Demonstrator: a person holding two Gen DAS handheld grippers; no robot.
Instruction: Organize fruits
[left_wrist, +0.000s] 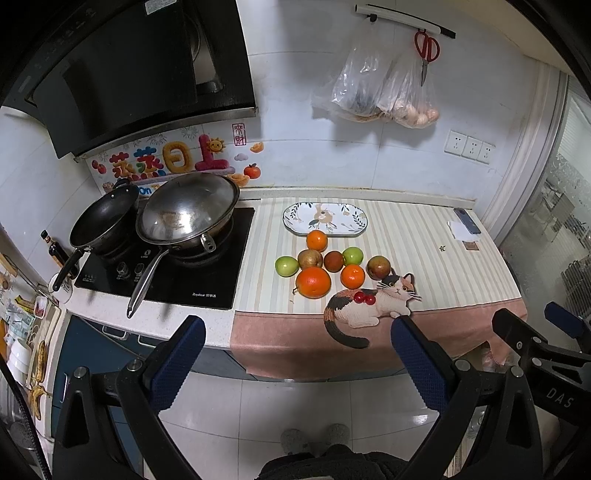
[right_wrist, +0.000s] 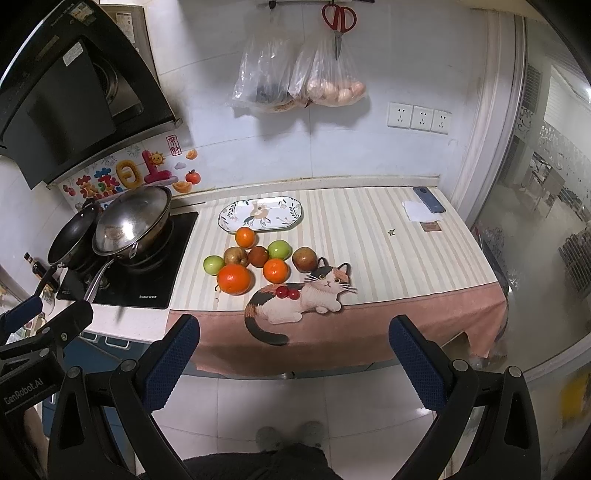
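- My left gripper (left_wrist: 297, 332) is wide open with nothing between the blue pads, held out over the floor short of the counter edge.
- Same deal with my right gripper (right_wrist: 293, 332): spread open, holding nothing, also hanging back from the counter.
- The fruit is all bunched together on the striped cloth (right_wrist: 369, 236), ahead of both grippers and well apart from them. From the left gripper it sits pretty much dead ahead; from the right one it's ahead and a bit to the left.
- Nearest to me is the big orange (left_wrist: 313, 282), with a smaller orange (left_wrist: 352, 276) just to its right.
- Behind those there's a green apple (left_wrist: 286, 266), a brownish fruit (left_wrist: 310, 258), a dark red one (left_wrist: 333, 261) and another green apple (left_wrist: 352, 255). A reddish fruit (left_wrist: 378, 267) sits on the right end, next to the cat picture (left_wrist: 369, 306) on the cloth.
- One more orange (left_wrist: 317, 240) is farthest back, right up against the front rim of the plate (left_wrist: 351, 221), or nearly; can't tell if they touch.
- The plate itself has no fruit on it yet.
- Off to the left of the fruit are two pans (left_wrist: 186, 212) on the stove.
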